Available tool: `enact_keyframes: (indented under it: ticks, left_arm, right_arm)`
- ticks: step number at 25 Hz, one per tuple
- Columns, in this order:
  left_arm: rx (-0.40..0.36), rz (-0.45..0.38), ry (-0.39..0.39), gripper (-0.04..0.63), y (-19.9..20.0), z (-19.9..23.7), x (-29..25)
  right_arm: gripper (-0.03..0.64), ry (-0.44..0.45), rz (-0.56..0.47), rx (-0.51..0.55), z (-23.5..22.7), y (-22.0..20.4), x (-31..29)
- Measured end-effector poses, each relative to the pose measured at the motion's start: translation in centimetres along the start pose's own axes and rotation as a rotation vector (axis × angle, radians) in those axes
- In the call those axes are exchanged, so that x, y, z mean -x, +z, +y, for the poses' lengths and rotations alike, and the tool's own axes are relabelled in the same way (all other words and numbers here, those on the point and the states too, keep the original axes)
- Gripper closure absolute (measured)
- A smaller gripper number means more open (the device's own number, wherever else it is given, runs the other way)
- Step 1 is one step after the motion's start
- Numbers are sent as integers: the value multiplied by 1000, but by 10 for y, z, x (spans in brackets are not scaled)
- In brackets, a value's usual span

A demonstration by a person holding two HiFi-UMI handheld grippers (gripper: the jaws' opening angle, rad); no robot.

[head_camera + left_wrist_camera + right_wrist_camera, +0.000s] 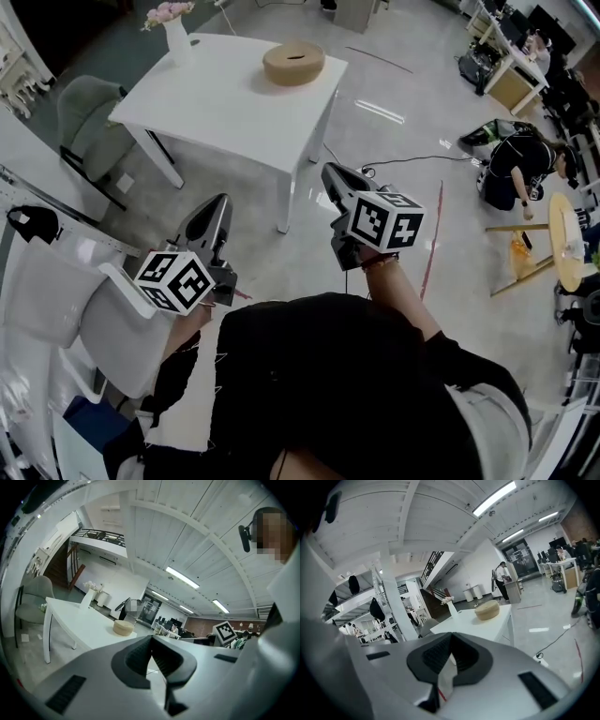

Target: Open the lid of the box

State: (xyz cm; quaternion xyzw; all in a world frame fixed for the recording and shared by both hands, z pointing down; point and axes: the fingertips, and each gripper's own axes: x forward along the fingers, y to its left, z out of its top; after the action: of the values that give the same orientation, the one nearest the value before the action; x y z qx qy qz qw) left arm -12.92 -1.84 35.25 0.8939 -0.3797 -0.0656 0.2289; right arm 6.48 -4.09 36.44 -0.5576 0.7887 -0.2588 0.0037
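Left claw [221,201] and right claw [330,172], both pressed together, face one round box [293,63] on one table [216,103].

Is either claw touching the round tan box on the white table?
No: in the head view the left claw and right claw hang over the floor, well short of the white table bearing the round tan box.

1 white vase [176,39] of pink flowers is standing at the white table's [206,103] far corner. 1 grey chair [86,124] is sitting beside it. A person [514,165] is crouching on the floor.
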Motion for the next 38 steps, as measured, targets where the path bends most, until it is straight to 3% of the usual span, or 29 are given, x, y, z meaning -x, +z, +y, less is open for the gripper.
enact_keyframes:
  ticks: [7,14,23,38]
  left_arm:
    - [-21,-31,-47,586,30,24,-18]
    - [18,26,-45,586,9,39,-32]
    - [66,57,-13,586,0,69,-65]
    - [65,-12,58,586,44,110,-180]
  right_arm:
    - [614,-5,-51,2,9,21,-30]
    - [614,-38,45,-28,-4,-10,-48]
    - [614,6,121,-56,-16,-28,-91]
    - [613,136,108,-32,-73,61,-191]
